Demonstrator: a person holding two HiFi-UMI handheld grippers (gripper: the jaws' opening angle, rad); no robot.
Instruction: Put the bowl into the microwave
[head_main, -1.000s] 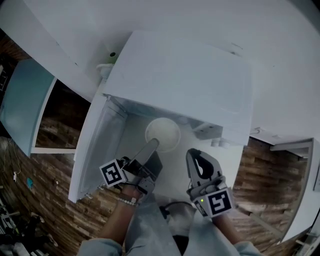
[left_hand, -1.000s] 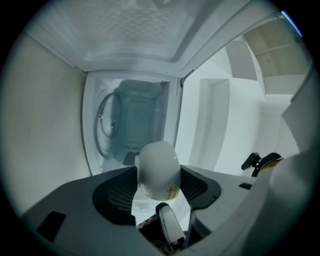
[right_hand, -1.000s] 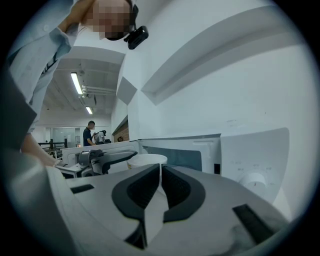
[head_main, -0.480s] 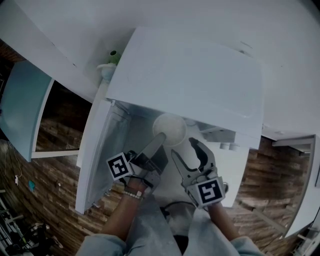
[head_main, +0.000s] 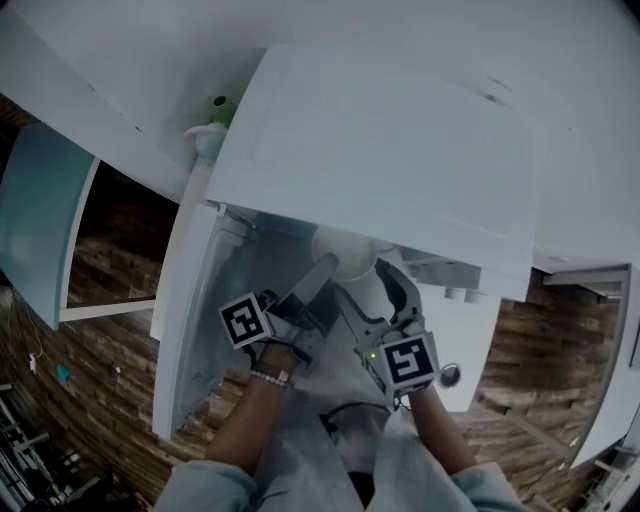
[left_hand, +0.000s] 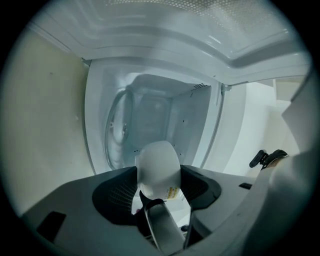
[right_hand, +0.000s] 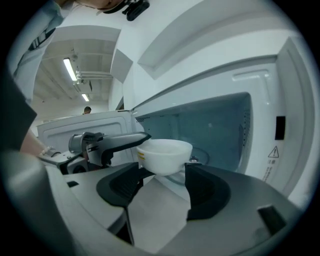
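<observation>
Warning triangle (right_hand: 273, 151) on microwave (right_hand: 260, 85), print illegible

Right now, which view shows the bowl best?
Right gripper view: the bowl shows side-on, its rim clamped by the left gripper. Head view catches only part below the microwave roof; left gripper view shows it close, tilted.

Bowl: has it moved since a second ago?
Yes. The bowl has gone further into the microwave: it was clear of the top's front edge, now it is partly under it.
</observation>
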